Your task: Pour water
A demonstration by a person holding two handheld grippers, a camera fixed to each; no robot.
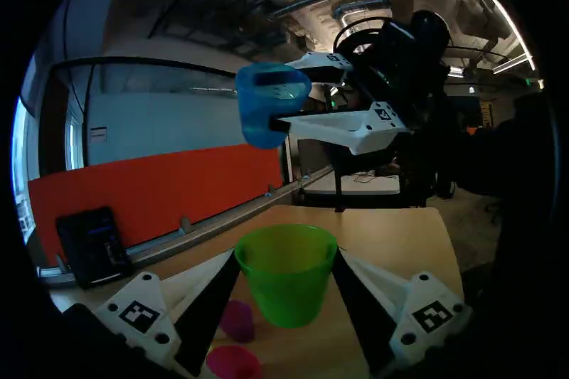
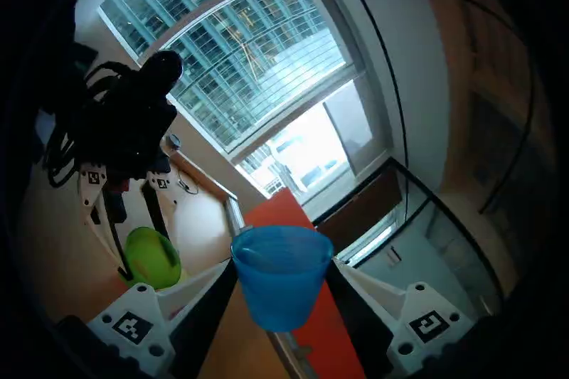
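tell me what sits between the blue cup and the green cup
Nothing. In the left gripper view the translucent blue plastic cup hangs higher than the green plastic cup, with only open air between them.

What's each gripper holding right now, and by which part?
Left gripper grips the green cup by its side walls, below the rim; right gripper grips the blue cup likewise.

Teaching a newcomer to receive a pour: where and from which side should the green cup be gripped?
Grip the green cup on its side wall under the rim, coming in level from the side, a finger on each flank, as the left gripper does. It is upright and widens upward, so it should wedge, not slip, and its mouth is left open for the blue cup above.
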